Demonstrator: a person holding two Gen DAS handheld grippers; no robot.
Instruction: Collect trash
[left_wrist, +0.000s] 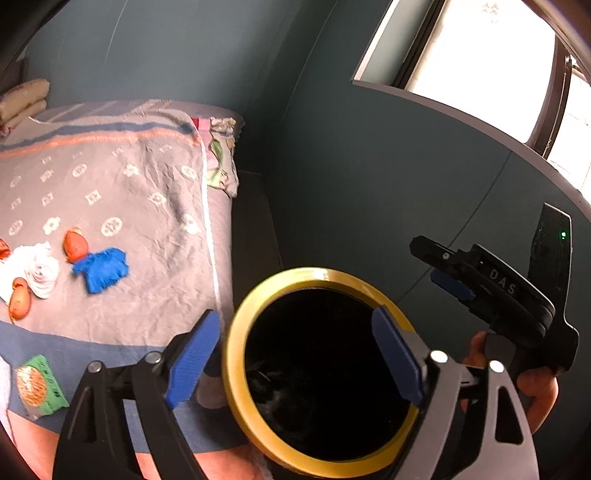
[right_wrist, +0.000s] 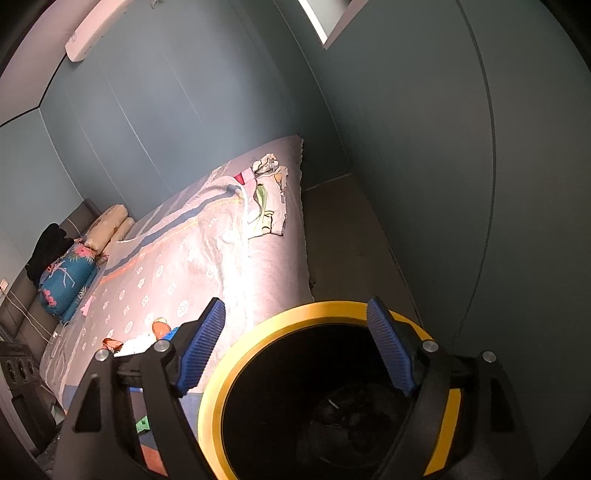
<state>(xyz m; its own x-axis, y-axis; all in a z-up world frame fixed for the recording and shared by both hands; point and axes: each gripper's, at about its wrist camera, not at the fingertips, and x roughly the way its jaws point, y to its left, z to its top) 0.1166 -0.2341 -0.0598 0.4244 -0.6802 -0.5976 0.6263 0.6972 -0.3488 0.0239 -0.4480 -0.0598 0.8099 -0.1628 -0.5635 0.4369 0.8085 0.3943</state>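
Observation:
A black trash bin with a yellow rim stands beside the bed; it also shows in the right wrist view. My left gripper is open and empty above the bin. My right gripper is open and empty over the bin too; it shows in the left wrist view at the right. On the bed lie a blue crumpled piece, orange wrappers, white tissue and a green packet.
The bed has a grey patterned blanket with folded clothes at its far end and pillows at the head. A dark wall and a window stand to the right. Floor runs beside the bed.

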